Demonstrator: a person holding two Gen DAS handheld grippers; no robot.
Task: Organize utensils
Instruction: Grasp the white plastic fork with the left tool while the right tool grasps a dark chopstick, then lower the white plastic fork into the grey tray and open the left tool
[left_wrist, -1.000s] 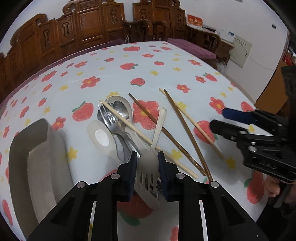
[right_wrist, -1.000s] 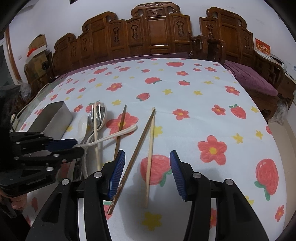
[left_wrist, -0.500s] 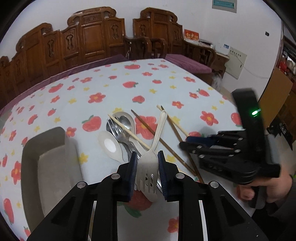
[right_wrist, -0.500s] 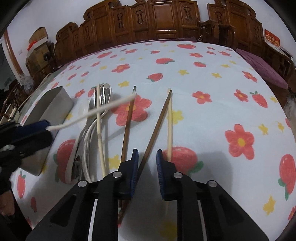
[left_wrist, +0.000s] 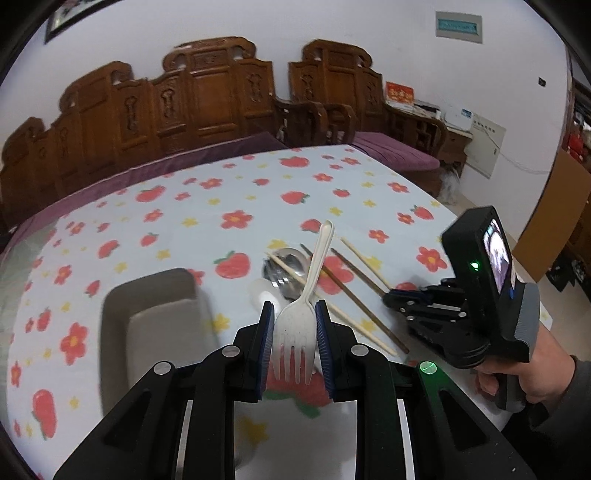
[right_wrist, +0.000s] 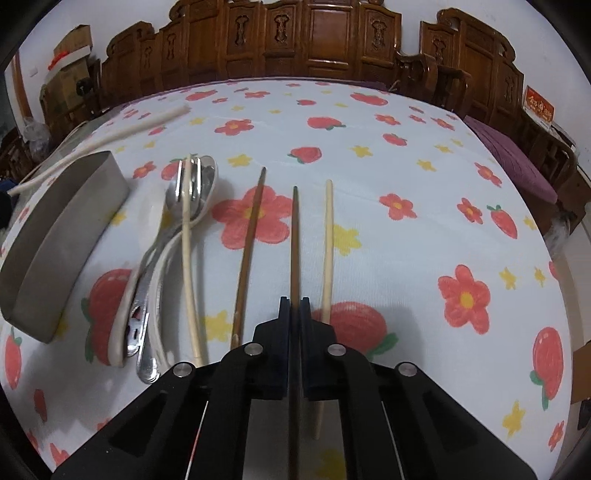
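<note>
My left gripper (left_wrist: 293, 345) is shut on a white plastic fork (left_wrist: 306, 295) and holds it above the table, handle pointing away. The fork's handle (right_wrist: 110, 134) shows at the upper left of the right wrist view. My right gripper (right_wrist: 294, 321) is shut on a dark brown chopstick (right_wrist: 295, 243) lying on the cloth. A second brown chopstick (right_wrist: 249, 251) and two pale chopsticks (right_wrist: 327, 251) lie beside it. Metal spoons and a fork (right_wrist: 188, 192) with a white spoon (right_wrist: 122, 332) lie in a pile. The grey rectangular tray (left_wrist: 155, 325) stands left of the pile.
The table has a white cloth with strawberries and flowers (right_wrist: 406, 166). Carved wooden chairs (left_wrist: 207, 99) stand along its far side. The table edge runs near the right gripper's hand (left_wrist: 524, 376). A cardboard box (left_wrist: 554, 218) stands at the right.
My left gripper has lifted the white fork up and back, over towards the tray. My right gripper has moved forward and closed fully on the dark chopstick.
</note>
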